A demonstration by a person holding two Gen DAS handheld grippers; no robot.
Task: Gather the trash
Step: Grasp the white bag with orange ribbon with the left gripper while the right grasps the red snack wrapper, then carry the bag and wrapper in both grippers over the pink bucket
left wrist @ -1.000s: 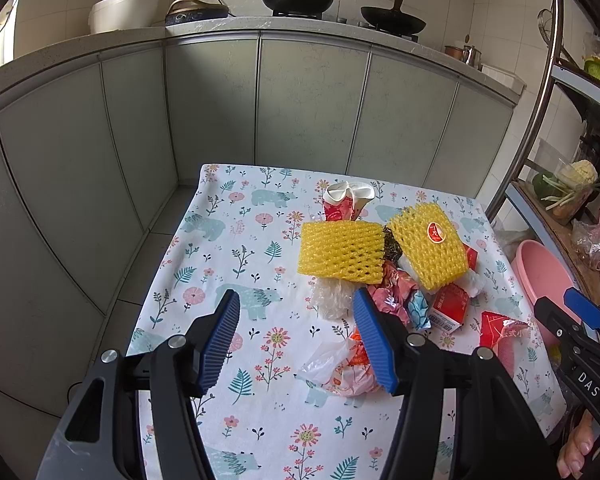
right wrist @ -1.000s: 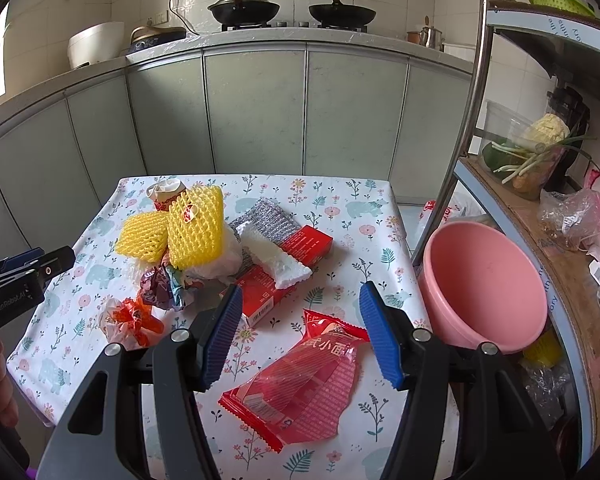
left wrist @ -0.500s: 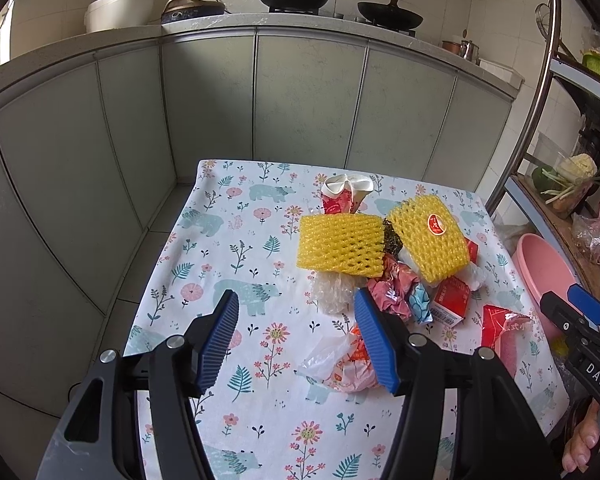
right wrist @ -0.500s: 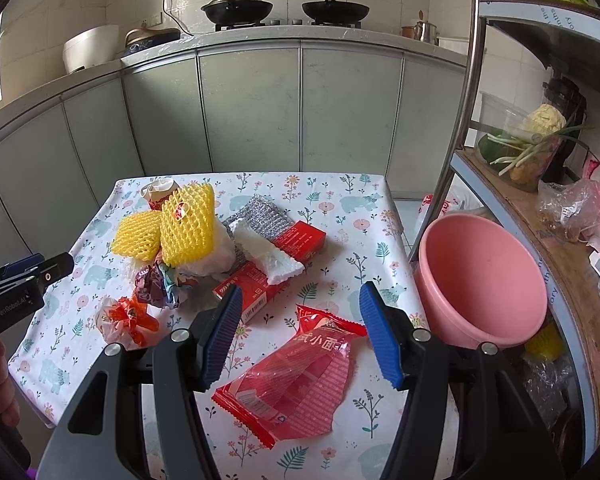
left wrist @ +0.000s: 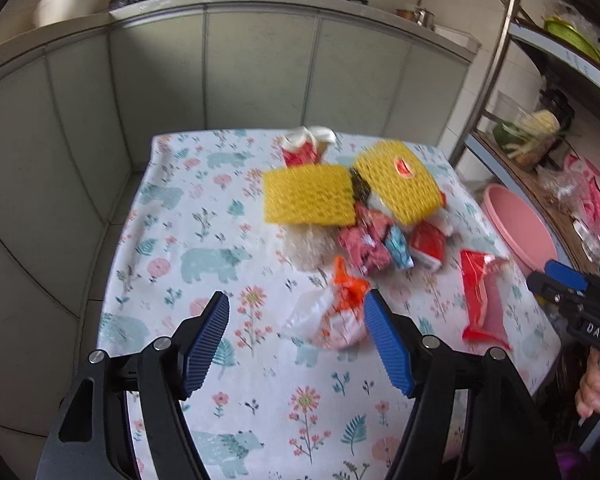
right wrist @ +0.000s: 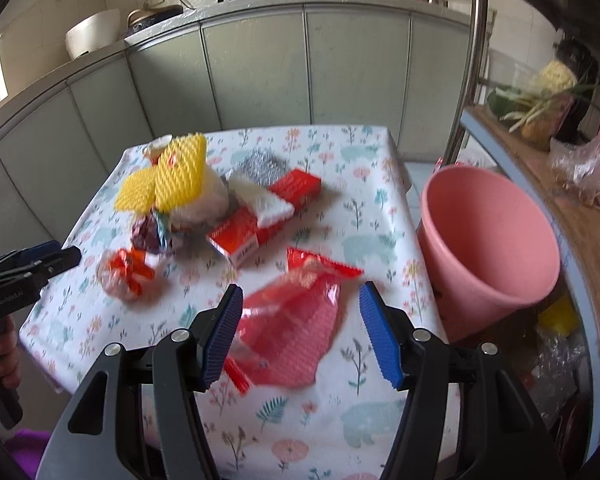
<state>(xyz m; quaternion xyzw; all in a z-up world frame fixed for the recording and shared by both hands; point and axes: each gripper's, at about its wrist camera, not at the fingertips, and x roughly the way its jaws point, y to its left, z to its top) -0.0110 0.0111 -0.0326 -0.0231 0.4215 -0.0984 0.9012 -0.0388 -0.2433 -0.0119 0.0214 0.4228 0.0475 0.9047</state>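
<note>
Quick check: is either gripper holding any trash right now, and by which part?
Nothing is held. The left gripper and right gripper are both open, above the table, gripping nothing.

My left gripper and right gripper carried ribbed blue pads on matt black plastic arms with bright metal screws. The tablecloth looked smooth and faintly glossy, printed with flowers and bears. The red wrapper was shiny, crinkled film; the yellow foam nets were matt, open mesh. The pink bucket was smooth plastic, and the red carton was printed card.
</note>
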